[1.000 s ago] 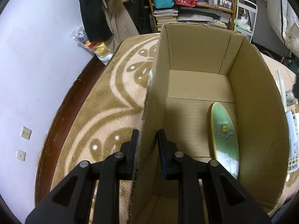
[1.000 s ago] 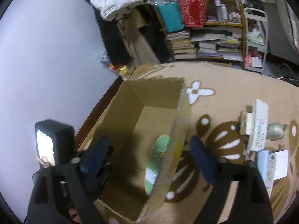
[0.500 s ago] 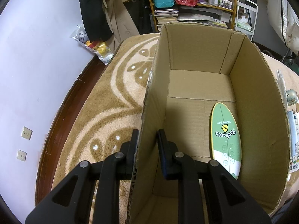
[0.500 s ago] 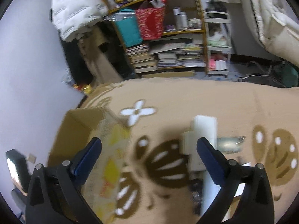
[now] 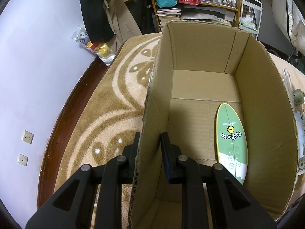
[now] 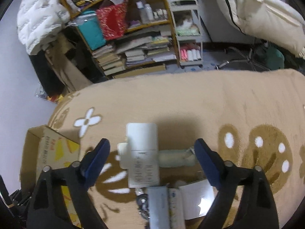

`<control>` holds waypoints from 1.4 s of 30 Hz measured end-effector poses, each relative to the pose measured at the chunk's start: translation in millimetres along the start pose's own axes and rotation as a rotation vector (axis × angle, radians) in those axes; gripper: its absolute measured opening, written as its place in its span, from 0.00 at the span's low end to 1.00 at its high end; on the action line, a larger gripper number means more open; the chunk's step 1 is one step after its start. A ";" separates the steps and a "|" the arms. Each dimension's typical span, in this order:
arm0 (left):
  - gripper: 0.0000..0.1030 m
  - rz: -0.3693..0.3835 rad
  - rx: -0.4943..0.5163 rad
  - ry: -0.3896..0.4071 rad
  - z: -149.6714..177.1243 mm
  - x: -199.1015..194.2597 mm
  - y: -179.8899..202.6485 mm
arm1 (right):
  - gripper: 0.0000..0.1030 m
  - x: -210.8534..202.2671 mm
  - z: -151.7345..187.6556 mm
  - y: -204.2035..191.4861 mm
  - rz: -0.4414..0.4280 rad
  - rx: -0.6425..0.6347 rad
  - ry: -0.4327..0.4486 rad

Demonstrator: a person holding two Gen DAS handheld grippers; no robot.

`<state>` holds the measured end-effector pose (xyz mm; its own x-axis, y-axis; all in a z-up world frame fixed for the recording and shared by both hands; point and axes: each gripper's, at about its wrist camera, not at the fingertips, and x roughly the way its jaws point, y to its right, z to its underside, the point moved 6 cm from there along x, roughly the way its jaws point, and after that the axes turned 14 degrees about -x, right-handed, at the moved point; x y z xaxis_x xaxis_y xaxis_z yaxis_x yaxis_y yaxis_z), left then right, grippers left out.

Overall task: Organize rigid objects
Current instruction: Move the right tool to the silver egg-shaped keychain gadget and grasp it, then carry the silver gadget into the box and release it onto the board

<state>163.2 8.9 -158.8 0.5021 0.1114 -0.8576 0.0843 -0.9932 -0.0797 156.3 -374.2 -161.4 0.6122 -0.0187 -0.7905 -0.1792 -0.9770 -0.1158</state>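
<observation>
Left claw (image 5: 150, 148) is clamping the cardboard box (image 5: 257, 114) wall while right claw (image 6: 152, 158) is hovering spread over the white box (image 6: 143, 152), seemingly light, stiff, graspable across its long sides.

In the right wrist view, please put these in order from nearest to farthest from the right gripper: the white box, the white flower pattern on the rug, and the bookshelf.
Measured from the right gripper:
1. White box, lying on the rug directly between the open fingers.
2. White flower pattern, on the rug ahead and to the left.
3. Bookshelf, at the far side of the room, beyond the rug's edge.
</observation>
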 end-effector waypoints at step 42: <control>0.19 0.004 0.004 0.022 -0.5 -3.9 1.4 | 0.55 -60.1 -26.4 -94.1 -0.133 -0.121 0.193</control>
<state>161.8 7.0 -155.3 0.5216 0.1078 -0.8464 0.0785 -0.9938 -0.0783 156.6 -286.8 -87.1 0.7621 0.0824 -0.6422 -0.0012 -0.9917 -0.1287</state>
